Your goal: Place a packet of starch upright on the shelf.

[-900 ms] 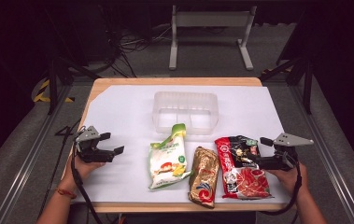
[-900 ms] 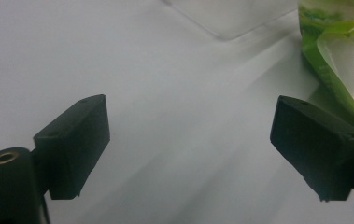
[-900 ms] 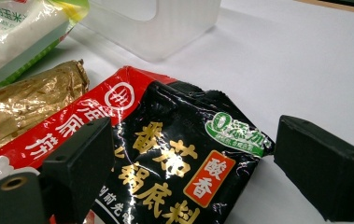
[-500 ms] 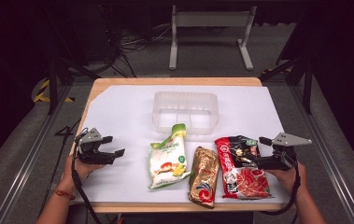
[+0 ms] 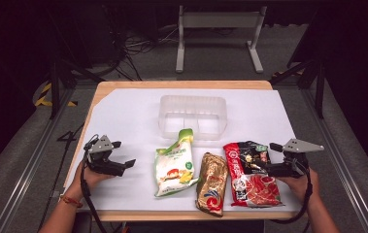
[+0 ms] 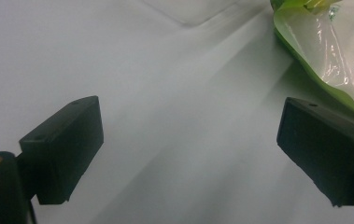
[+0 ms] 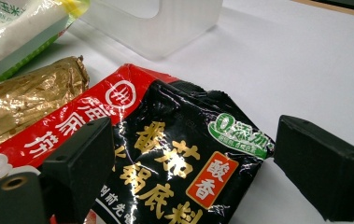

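Three snack packets lie side by side near the table's front: a green-and-white bag (image 5: pixel 174 162), a gold packet (image 5: pixel 211 183) and a red-and-black packet (image 5: pixel 249 167). Behind them stands a clear plastic tub (image 5: pixel 192 115). My left gripper (image 5: pixel 122 159) is open above bare white cover, left of the green bag (image 6: pixel 326 51). My right gripper (image 5: pixel 272 158) is open at the red-and-black packet's right edge; its jaws straddle the packet's black upper corner (image 7: pixel 184 144), with nothing pinched.
A white cover (image 5: pixel 123 116) spreads over the wooden table (image 5: pixel 181 84). The gold packet (image 7: pixel 30 100) and the tub (image 7: pixel 165 23) show beyond the right gripper's jaws. A metal stand (image 5: pixel 218 34) and cables sit on the floor behind.
The left gripper has dropped slightly nearer the table's front. The right gripper has shifted a little toward the front along the red-and-black packet. The packets lie as before.
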A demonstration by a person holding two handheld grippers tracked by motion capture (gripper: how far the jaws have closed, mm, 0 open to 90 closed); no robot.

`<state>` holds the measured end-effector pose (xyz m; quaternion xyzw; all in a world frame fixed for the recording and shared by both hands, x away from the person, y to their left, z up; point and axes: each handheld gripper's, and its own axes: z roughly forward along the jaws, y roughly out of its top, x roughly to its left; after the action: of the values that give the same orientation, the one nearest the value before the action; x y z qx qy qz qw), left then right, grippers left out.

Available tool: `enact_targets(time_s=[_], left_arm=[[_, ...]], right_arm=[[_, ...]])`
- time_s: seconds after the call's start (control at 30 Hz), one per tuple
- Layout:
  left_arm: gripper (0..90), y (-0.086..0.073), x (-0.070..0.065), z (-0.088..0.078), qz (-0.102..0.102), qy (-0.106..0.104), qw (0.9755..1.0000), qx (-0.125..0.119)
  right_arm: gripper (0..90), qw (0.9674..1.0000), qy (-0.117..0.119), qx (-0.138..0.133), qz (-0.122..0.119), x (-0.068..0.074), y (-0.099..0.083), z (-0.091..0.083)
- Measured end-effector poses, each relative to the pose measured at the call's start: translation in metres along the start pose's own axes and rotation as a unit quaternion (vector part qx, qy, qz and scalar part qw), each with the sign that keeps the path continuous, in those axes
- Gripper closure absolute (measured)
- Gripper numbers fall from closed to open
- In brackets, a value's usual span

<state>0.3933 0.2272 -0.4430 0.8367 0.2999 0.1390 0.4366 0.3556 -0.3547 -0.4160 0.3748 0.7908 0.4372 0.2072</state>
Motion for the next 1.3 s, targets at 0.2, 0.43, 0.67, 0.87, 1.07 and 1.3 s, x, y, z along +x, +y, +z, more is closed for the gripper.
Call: enact_targets(time_s=[0.2, 0.43, 0.67, 0.87, 1.07, 1.3], left_arm=[[18.6, 0.010, -0.001, 0.005, 0.012, -0.025, 0.9996, -0.003], [17.5, 0.032, -0.007, 0.023, 0.019, -0.070, 0.9971, 0.020], [16.7, 0.047, -0.003, 0.042, -0.001, -0.113, 0.9931, 0.031], [11.9, 0.052, -0.002, 0.058, -0.016, -0.135, 0.9894, 0.051], [9.0, 0.059, -0.004, 0.067, -0.015, -0.143, 0.9878, 0.058], [7.2, 0.060, -0.005, 0.075, -0.028, -0.162, 0.9842, 0.064]], right_arm=[[12.5, 1.0000, 0.001, 0.000, 0.007, -0.001, -0.001, 0.001], [12.4, 1.0000, 0.001, 0.002, 0.006, 0.000, -0.001, 0.001], [12.4, 1.0000, 0.001, 0.001, 0.007, 0.000, -0.001, 0.000], [12.2, 1.0000, 0.002, 0.001, 0.009, -0.001, -0.002, 0.000], [12.1, 1.0000, 0.003, 0.003, 0.008, 0.000, -0.002, 0.001], [12.2, 0.9999, 0.003, 0.002, 0.009, -0.001, -0.002, 0.000]])
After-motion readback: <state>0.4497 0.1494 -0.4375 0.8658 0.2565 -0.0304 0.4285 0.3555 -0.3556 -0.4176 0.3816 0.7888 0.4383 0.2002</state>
